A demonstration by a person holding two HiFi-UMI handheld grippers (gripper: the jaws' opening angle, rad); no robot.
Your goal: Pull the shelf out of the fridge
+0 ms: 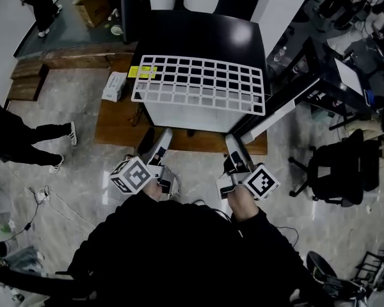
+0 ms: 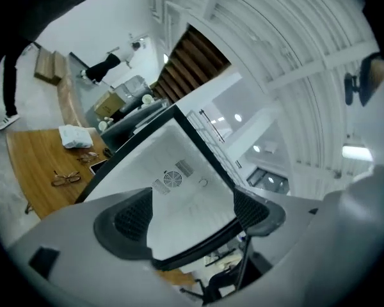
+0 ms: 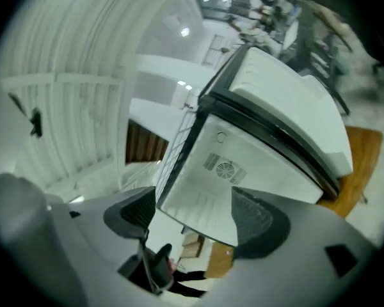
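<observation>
Item, nearest: left gripper (image 1: 161, 137) (image 2: 192, 217), held low before the person's body, jaws spread wide, nothing between the pads. The marker cube (image 1: 130, 174) sat at its rear.

Item: right gripper (image 1: 233, 141) (image 3: 193, 217), alongside, jaws likewise parted and empty.

Item: wooden platform (image 1: 115, 128), on the floor just ahead of both grippers, bearing the fridge.

Item: fridge (image 1: 205, 34) (image 2: 179, 178) (image 3: 243, 165), black-topped, door (image 1: 278, 114) swung open to the right. The white cavity faced both sets of jaws, clear of them.

Item: shelf (image 1: 198, 85), a white wire grid. It lay flat on the fridge top, its front edge overhanging the opening, above and beyond both grippers, touched by neither.

Item, far right: office chair (image 1: 339, 171).
</observation>
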